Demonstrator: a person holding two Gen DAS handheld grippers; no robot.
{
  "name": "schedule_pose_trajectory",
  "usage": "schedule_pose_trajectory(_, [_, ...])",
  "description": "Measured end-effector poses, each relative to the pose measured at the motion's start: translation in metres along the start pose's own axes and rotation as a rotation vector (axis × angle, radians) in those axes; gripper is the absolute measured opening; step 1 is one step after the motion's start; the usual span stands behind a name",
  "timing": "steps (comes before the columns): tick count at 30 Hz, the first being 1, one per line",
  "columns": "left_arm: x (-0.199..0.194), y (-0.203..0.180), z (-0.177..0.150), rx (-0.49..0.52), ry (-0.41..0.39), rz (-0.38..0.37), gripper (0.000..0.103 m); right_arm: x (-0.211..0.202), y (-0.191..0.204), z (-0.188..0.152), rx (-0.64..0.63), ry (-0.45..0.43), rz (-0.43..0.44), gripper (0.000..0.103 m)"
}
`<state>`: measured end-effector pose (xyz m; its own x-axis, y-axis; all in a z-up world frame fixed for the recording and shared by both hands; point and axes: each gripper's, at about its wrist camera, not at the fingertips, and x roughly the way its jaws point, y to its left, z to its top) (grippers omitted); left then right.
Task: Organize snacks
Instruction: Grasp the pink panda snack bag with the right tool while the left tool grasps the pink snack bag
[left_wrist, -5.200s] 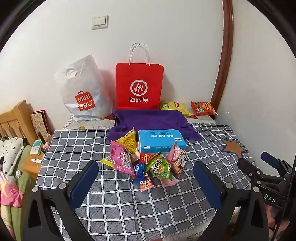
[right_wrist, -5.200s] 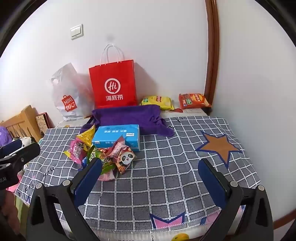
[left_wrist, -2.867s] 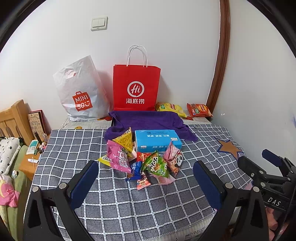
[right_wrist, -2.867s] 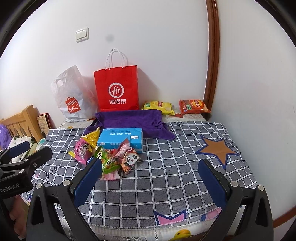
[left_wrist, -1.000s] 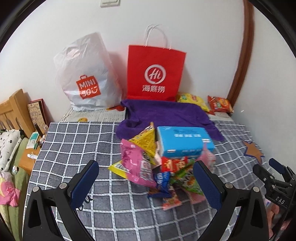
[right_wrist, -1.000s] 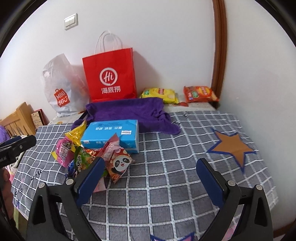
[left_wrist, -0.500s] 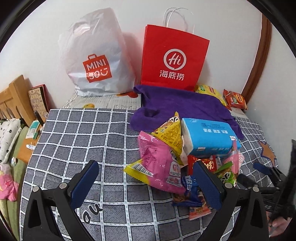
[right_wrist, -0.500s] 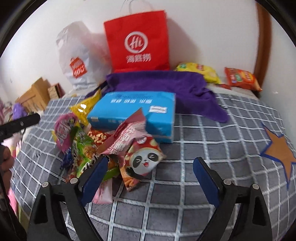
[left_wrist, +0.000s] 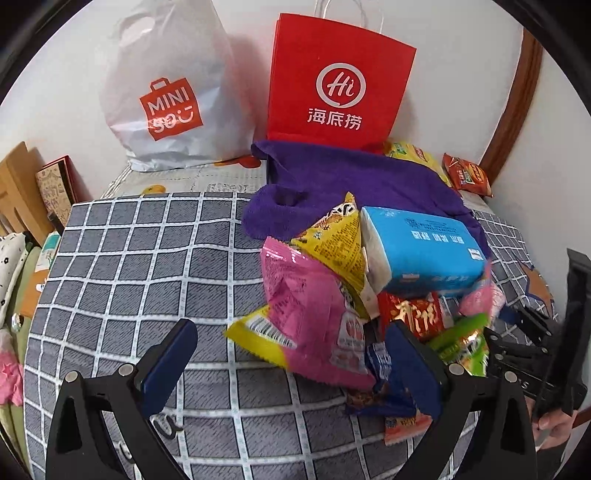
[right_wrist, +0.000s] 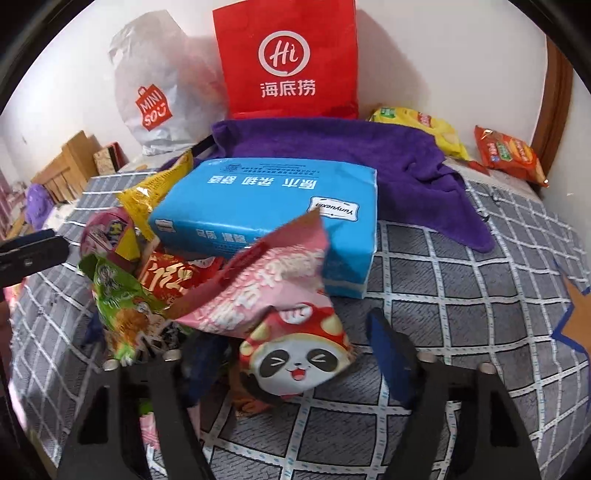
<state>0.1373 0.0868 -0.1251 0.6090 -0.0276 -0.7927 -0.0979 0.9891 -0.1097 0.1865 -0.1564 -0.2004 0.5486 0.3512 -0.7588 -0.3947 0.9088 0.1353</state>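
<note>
A heap of snack packets lies on the checked cloth (left_wrist: 147, 266) in front of a blue tissue pack (left_wrist: 424, 254) (right_wrist: 266, 206). In the left wrist view a pink packet (left_wrist: 314, 317) and a yellow packet (left_wrist: 332, 243) sit between my open left gripper's (left_wrist: 291, 354) fingers, untouched. In the right wrist view my open right gripper (right_wrist: 291, 350) straddles a pink panda packet (right_wrist: 291, 332); a green packet (right_wrist: 122, 306) and a red packet (right_wrist: 170, 277) lie to its left. The right gripper's left finger is partly hidden by packets.
A red paper bag (left_wrist: 332, 81) (right_wrist: 288, 59) and a white Miniso bag (left_wrist: 166, 96) stand against the back wall behind a purple towel (left_wrist: 351, 177). A yellow packet (right_wrist: 424, 129) and an orange packet (right_wrist: 506, 151) lie at the back right. A wooden bed frame (left_wrist: 14, 184) is on the left.
Both grippers have moved forward and down toward the snack heap, which now fills the views. The right gripper has closed in around the panda packet. Both stay open.
</note>
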Motion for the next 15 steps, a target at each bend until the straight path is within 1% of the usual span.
schedule_pose_trajectory(1, [0.004, -0.001, 0.002, 0.004, 0.004, -0.001, 0.102, -0.001, -0.001, -0.001, 0.006, 0.0, 0.013, 0.058])
schedule_pose_trajectory(8, [0.027, -0.006, 0.01, 0.032, 0.037, -0.019, 0.102, -0.02, -0.012, -0.008, 0.031, -0.033, -0.012, 0.057])
schedule_pose_trajectory(11, [0.037, -0.009, 0.011, 0.043, 0.056, -0.031, 0.098, -0.029, -0.02, -0.012, 0.06, -0.045, -0.03, 0.057])
schedule_pose_trajectory(12, [0.04, -0.01, 0.011, 0.046, 0.06, -0.031, 0.095, -0.031, -0.022, -0.013, 0.069, -0.045, -0.042, 0.057])
schedule_pose_trajectory(13, [0.043, -0.011, 0.01, 0.049, 0.067, -0.033, 0.086, -0.033, -0.024, -0.014, 0.076, -0.045, -0.051, 0.057])
schedule_pose_trajectory(15, [0.045, -0.01, 0.009, 0.048, 0.073, -0.039, 0.075, -0.035, -0.027, -0.016, 0.087, -0.044, -0.059, 0.057])
